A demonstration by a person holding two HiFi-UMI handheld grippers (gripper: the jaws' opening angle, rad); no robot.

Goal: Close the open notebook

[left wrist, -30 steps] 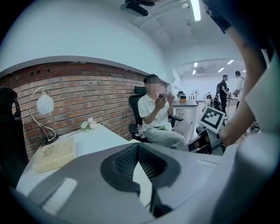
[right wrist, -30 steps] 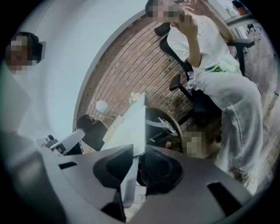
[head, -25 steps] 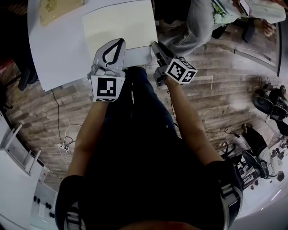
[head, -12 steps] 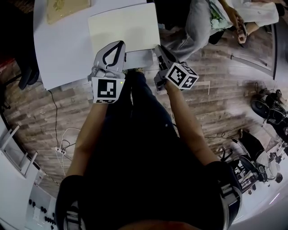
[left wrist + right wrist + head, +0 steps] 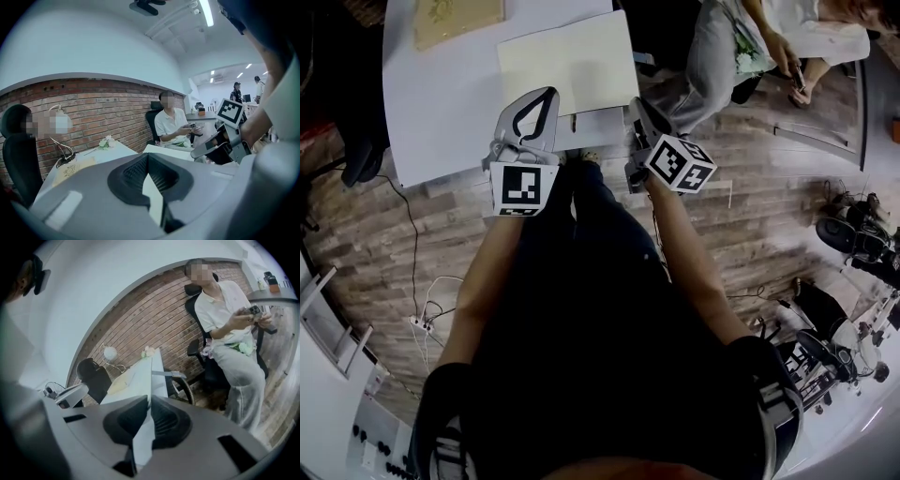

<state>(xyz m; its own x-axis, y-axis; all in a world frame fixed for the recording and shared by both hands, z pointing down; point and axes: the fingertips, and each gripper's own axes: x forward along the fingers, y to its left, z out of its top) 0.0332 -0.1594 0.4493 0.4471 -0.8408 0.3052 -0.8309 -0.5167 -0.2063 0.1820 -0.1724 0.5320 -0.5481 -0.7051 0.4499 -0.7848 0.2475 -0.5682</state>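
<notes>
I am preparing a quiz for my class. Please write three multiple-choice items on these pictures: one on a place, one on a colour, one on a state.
1. Where does the notebook lie?
A. on the floor
B. on the white table
C. on a chair

2. What colour is the wall behind the table?
A. green
B. black
C. brick red

3. How does the left claw stand?
A. shut, tips together
B. wide open
C. shut on the notebook

Answers:
1 B, the head view shows it on the tabletop.
2 C, red bricks show in both gripper views.
3 A, its tips meet in the left gripper view.
</notes>
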